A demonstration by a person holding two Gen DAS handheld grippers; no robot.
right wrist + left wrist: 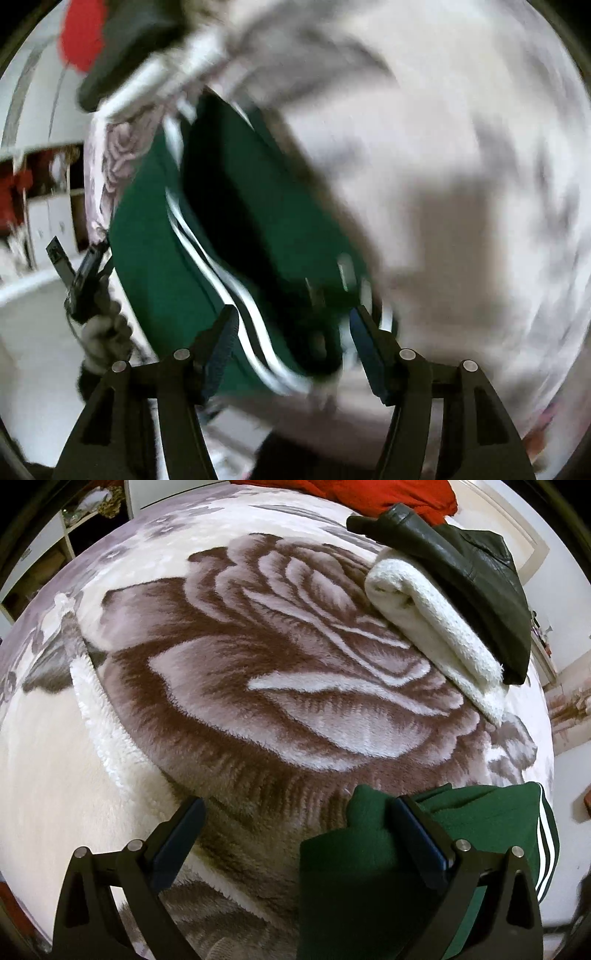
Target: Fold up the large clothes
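left wrist view: the left gripper (295,823) stands with its jaws wide apart and nothing pressed between them. the green garment (369,867) lies bunched at the right finger (417,834), cloth on both sides of it; whether it touches the pad cannot be told. the left finger (177,838) is clear, over the rose-patterned blanket (258,686). ahead and right of the fingers, a white rolled towel (436,627) lies under a black leather jacket (465,576).

right wrist view, blurred: the right gripper (293,328) has its jaws apart. the green garment (155,236), white-striped, lies between and ahead of the fingers, not pinched. left of them, a hand (103,332) holds the left gripper (83,280).
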